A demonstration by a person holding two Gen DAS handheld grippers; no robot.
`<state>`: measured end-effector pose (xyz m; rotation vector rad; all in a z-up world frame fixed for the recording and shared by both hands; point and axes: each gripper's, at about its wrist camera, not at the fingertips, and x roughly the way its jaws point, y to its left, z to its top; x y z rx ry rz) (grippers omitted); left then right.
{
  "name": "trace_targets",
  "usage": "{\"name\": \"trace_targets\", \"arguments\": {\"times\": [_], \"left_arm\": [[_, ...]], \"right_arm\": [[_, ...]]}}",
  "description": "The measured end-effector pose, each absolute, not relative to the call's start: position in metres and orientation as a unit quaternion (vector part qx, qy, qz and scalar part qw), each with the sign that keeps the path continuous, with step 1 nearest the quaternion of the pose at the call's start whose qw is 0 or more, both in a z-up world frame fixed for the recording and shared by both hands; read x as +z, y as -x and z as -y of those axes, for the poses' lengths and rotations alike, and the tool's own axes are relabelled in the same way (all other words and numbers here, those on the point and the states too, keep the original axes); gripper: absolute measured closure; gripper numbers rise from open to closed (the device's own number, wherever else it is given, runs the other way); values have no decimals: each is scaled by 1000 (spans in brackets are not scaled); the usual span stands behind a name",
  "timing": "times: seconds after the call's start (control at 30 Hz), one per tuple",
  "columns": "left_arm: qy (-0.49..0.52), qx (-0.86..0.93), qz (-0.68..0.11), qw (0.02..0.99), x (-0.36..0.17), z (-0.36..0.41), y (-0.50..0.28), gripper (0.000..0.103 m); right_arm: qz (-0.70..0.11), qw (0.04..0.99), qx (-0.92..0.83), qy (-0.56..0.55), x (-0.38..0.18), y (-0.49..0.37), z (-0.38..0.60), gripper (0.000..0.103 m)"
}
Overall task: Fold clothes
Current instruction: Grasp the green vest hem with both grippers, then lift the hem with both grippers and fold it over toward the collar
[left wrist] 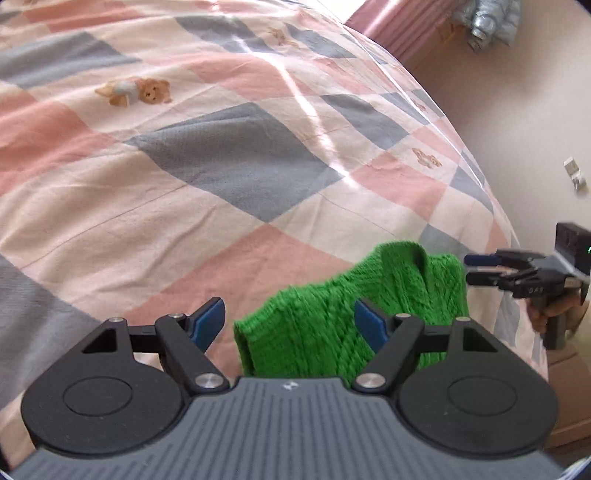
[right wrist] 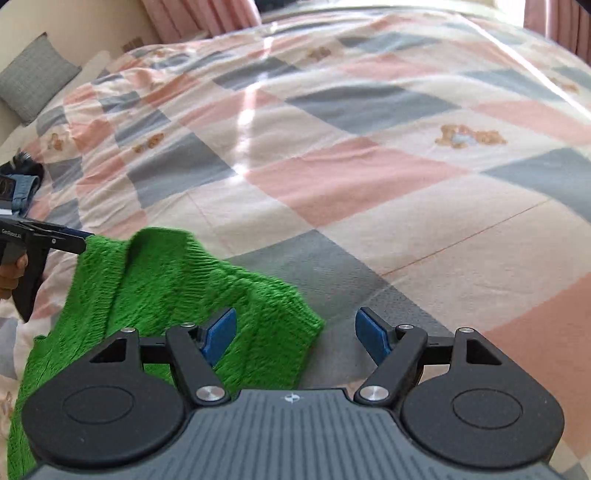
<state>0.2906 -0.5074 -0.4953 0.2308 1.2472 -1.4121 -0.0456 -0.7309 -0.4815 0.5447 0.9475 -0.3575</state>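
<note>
A bright green knitted garment (right wrist: 159,288) with a ribbed texture lies on a bed cover (left wrist: 229,155) patterned in large diamonds of salmon pink, slate grey and cream. Small tan teddy bear prints (left wrist: 135,90) sit on some cream diamonds, one dressed in pale blue. The left tool (left wrist: 291,321) and right tool (right wrist: 295,328) are black with royal blue finger pads (right wrist: 221,334) and a grey ridged body. Pink curtains (right wrist: 199,14) hang behind, beside a cream wall (left wrist: 517,122). A grey woven cushion (right wrist: 37,77) rests at the bed's far corner.
</note>
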Motion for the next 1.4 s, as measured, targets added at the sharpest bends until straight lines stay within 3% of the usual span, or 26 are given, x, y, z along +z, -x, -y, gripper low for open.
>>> {"name": "trace_targets", "arguments": {"times": [0.07, 0.1, 0.13, 0.17, 0.2, 0.23, 0.53, 0.67, 0.87, 1.0, 1.07, 1.13, 1.23, 1.4], "left_arm": [[-87, -608, -547, 569, -503, 512, -292, 59], [-92, -615, -543, 565, -503, 513, -288, 75], [-97, -622, -539, 560, -502, 513, -284, 91], [-102, -629, -532, 558, -499, 512, -280, 95], [-105, -636, -518, 562, -491, 507, -275, 95], [-106, -644, -504, 565, -483, 501, -270, 95], [-149, -677, -404, 596, -382, 401, -203, 95], [-190, -675, -375, 606, -364, 347, -149, 94], [-285, -651, -372, 597, -399, 256, -55, 87], [-372, -621, -364, 586, -439, 203, 8, 85], [-412, -610, -320, 596, -443, 186, 34, 83], [-462, -597, -252, 605, -446, 178, 58, 64], [-541, -576, -122, 600, -455, 183, 84, 62], [-631, -555, 20, 541, -492, 203, 91, 60]], "right_arm": [[-444, 836, -165, -278, -491, 43, 736, 39], [-440, 836, -152, -291, -493, 44, 736, 66], [-436, 835, -140, -304, -494, 46, 737, 80], [-431, 837, -140, -307, -493, 47, 734, 81], [-422, 846, -141, -295, -487, 52, 729, 89], [-412, 854, -142, -283, -480, 56, 723, 92], [-334, 908, -160, -196, -387, 147, 635, 94], [-349, 913, -151, -149, -369, 190, 576, 94], [-434, 889, -129, -69, -401, 256, 462, 93], [-523, 842, -135, -6, -447, 289, 397, 74], [-532, 833, -146, 36, -455, 302, 374, 65], [-517, 838, -155, 83, -454, 306, 358, 61], [-494, 837, -154, 178, -458, 296, 345, 61], [-467, 805, -124, 345, -490, 268, 344, 60]]}}
